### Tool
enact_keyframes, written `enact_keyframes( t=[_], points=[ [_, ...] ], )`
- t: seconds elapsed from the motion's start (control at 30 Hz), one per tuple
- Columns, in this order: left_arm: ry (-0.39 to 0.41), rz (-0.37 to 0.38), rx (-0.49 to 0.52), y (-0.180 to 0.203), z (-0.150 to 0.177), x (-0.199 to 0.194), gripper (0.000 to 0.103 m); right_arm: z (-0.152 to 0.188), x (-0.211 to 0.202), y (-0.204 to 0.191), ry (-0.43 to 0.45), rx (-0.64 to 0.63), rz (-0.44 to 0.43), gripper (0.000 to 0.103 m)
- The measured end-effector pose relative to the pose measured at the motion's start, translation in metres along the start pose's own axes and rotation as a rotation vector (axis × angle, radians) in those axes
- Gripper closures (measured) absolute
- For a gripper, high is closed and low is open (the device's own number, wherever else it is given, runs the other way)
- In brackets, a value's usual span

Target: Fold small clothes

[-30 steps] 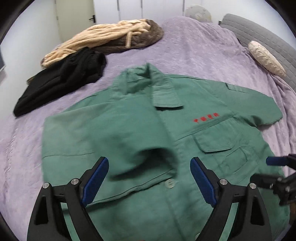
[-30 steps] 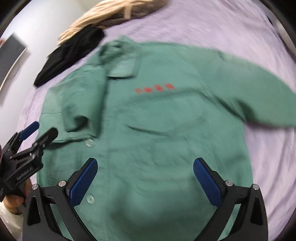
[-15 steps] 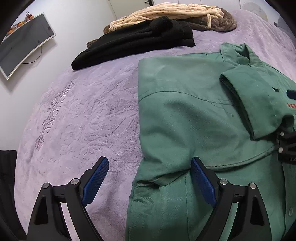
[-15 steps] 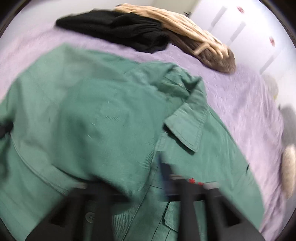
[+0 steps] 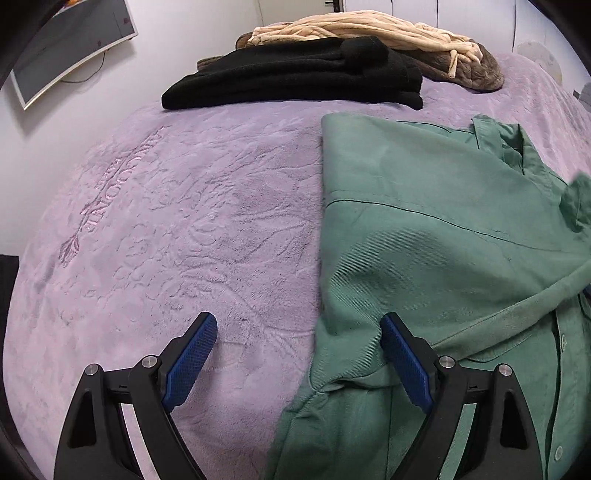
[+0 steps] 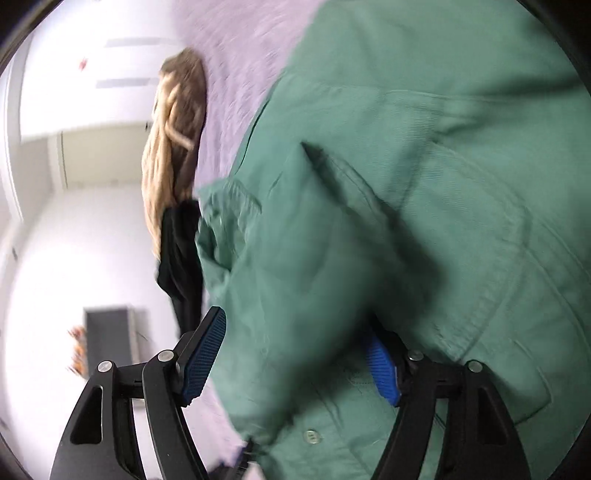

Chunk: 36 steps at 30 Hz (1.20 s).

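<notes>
The left tool (image 5: 297, 354) stands wide, its blue pads spread apart with nothing between them but purple blanket. Its right pad (image 5: 404, 363) lies against the folded side edge of the green shirt (image 5: 443, 229), while its left pad sits over bare blanket (image 5: 184, 229). The shirt lies on the bed, to the right in the left wrist view, with one side folded over so that a straight edge runs up toward the collar.

The right tool (image 6: 295, 358) is also spread wide, tilted so that the room appears sideways. A loose fold of the green shirt (image 6: 443, 184) hangs between its pads, blurred and close to the lens. The right pad (image 6: 382, 371) is half hidden behind that cloth, and the left pad stands apart from it. Whether the cloth touches either pad cannot be told. A button (image 6: 311, 436) shows on the placket near the bottom of this view.

Farther up the bed, a black garment (image 5: 295, 77) lies beyond the shirt, apart from it. Behind that rests a cream knitted piece (image 5: 362, 31) on top of a brown one (image 5: 476, 70). A monitor (image 5: 70, 48) is on the wall to the left.
</notes>
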<state>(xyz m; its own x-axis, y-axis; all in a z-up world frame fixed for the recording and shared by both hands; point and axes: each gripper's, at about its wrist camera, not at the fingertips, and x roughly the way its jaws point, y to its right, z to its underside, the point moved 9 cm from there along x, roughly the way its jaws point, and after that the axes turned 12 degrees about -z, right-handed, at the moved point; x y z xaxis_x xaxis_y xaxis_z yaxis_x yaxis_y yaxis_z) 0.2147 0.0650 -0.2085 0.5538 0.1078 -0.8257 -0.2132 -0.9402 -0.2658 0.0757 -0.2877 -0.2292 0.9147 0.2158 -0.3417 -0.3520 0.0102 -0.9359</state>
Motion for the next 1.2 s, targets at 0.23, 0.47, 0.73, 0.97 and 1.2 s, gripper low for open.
enact_keyframes(
  t=[0.23,0.47,0.73,0.97,1.2],
  points=[
    [-0.042,0.104,-0.046,-0.018,-0.006,-0.022,0.012,0.052,0.0,-0.013,-0.17,-0.041,0.002,0.027],
    [-0.088,0.252,-0.022,-0.003,-0.069,0.01,0.012,0.195,0.083,-0.032,-0.497,-0.078,-0.067,0.027],
    [-0.208,0.349,-0.021,0.037,-0.096,0.062,0.043,0.26,0.144,-0.021,-0.537,-0.019,-0.036,0.098],
    [-0.167,0.434,-0.018,0.017,-0.109,0.059,0.098,0.303,0.172,-0.031,-0.627,-0.095,-0.03,0.099],
    [-0.192,0.361,-0.075,0.0,-0.103,0.079,0.098,0.295,0.147,-0.036,-0.678,-0.185,0.03,0.046]
  ],
)
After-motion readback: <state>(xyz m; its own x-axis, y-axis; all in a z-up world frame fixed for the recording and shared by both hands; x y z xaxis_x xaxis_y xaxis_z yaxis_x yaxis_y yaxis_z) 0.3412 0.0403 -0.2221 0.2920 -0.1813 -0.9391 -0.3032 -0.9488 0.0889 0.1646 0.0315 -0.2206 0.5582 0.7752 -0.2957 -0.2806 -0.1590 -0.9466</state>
